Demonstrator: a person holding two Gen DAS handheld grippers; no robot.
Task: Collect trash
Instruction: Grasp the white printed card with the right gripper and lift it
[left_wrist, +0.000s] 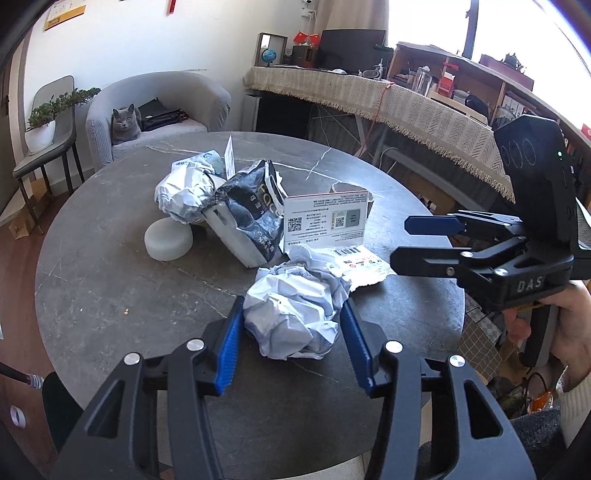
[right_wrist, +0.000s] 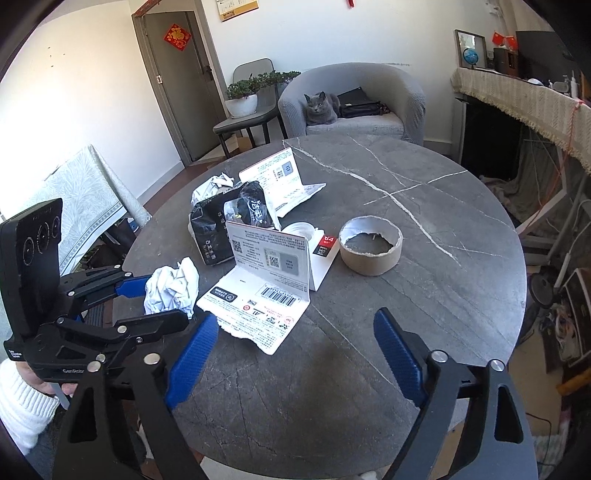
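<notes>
Crumpled white paper lies at the near edge of the round counter, between the blue pads of the left hand-held gripper; the pads stand at its sides, and I cannot tell if they already press it. The right hand-held gripper is wide apart over bare counter, holding nothing. Such loose paper may spring out of a weak pinch, or be pushed off the near edge. The torn barcode sheet just beside it could be dragged along.

Light: bright daylight, from window, blown out.
Glare: pale sheen on bench.
Shadows: soft, under jaws.
Edges: fisheye bending, dark vignette.
Focus: sharp throughout.
</notes>
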